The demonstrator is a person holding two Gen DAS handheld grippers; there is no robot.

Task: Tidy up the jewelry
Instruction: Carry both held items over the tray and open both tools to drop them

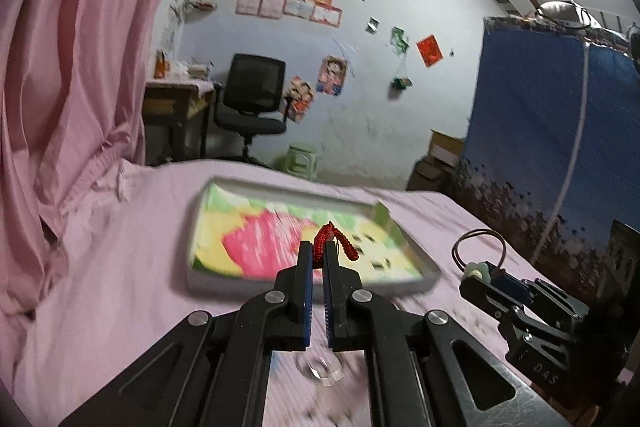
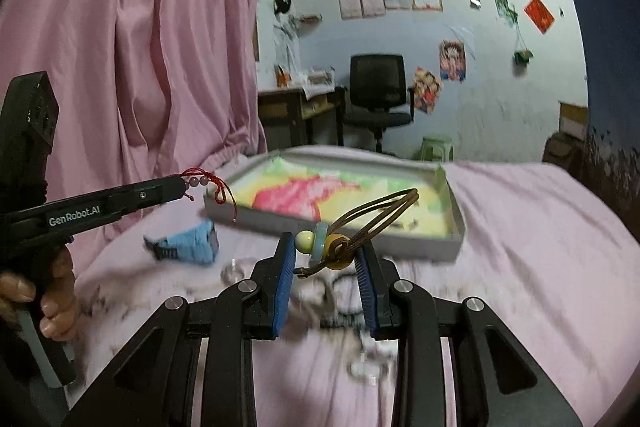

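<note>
My left gripper (image 1: 317,254) pinches a red cord bracelet (image 1: 332,243) above the tray's (image 2: 454,227) near rim. My right gripper (image 2: 326,253) clamps a beaded brown cord bracelet (image 2: 340,245), also by that rim; pink bedsheet (image 2: 540,235) lies open beyond the tray's right edge.

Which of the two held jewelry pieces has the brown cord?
The beaded bracelet in the right gripper; the left gripper holds a red-cord bracelet.

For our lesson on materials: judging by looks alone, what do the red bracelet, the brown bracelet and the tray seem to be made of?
Red bracelet, in the left hand-held gripper: braided cord, matte, woven ridges visible, with pale, glossy beads, possibly stone.
Brown bracelet, in the right hand-held gripper: thin doubled cord, with glossy yellowish beads, glass or stone.
Tray: grey, smooth rim, likely plastic; its colourful floor looks printed.
</note>
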